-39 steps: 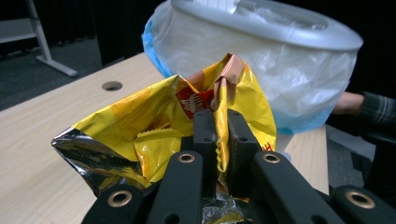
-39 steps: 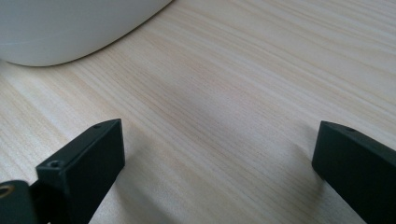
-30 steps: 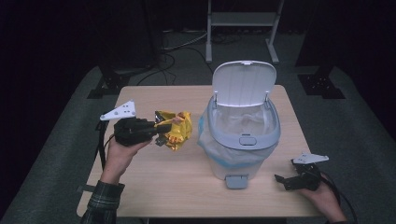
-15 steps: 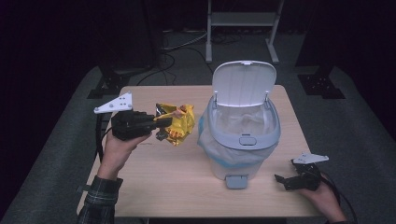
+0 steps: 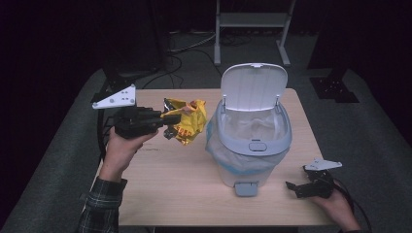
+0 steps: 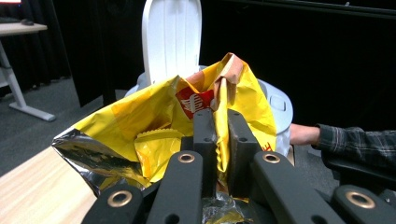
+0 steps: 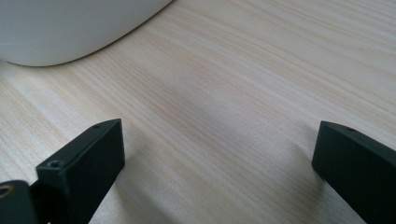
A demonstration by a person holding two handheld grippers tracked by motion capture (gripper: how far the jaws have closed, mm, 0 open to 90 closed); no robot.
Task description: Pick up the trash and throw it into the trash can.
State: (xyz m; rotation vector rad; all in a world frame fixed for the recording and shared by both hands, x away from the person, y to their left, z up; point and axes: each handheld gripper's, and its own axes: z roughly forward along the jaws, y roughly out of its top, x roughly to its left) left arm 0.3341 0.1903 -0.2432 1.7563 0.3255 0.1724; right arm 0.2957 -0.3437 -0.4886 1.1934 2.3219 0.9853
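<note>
A crumpled yellow snack bag [image 5: 188, 122] with a silver inside hangs in the air left of the white bin [image 5: 250, 141]. My left gripper [image 5: 170, 121] is shut on the bag's edge. In the left gripper view the two black jaws pinch the bag [image 6: 154, 121] between them, with my left gripper [image 6: 220, 135] pointing toward the bin's raised lid [image 6: 171, 37]. The bin stands on the wooden table [image 5: 165, 184] with its lid [image 5: 252, 87] up and a plastic liner inside. My right gripper [image 5: 294, 188] rests low at the table's front right, jaws wide apart [image 7: 219, 154] over bare wood.
The bin's foot pedal [image 5: 246, 188] faces the front edge. A metal stand [image 5: 252, 24] and cables lie on the dark floor behind the table. The bin's white base [image 7: 70, 28] curves across the top left of the right gripper view. A plaid sleeve [image 6: 359, 144] shows beyond the bin.
My left gripper has risen with the snack bag, lifting it off the table and a little toward the bin. The right gripper has stayed put.
</note>
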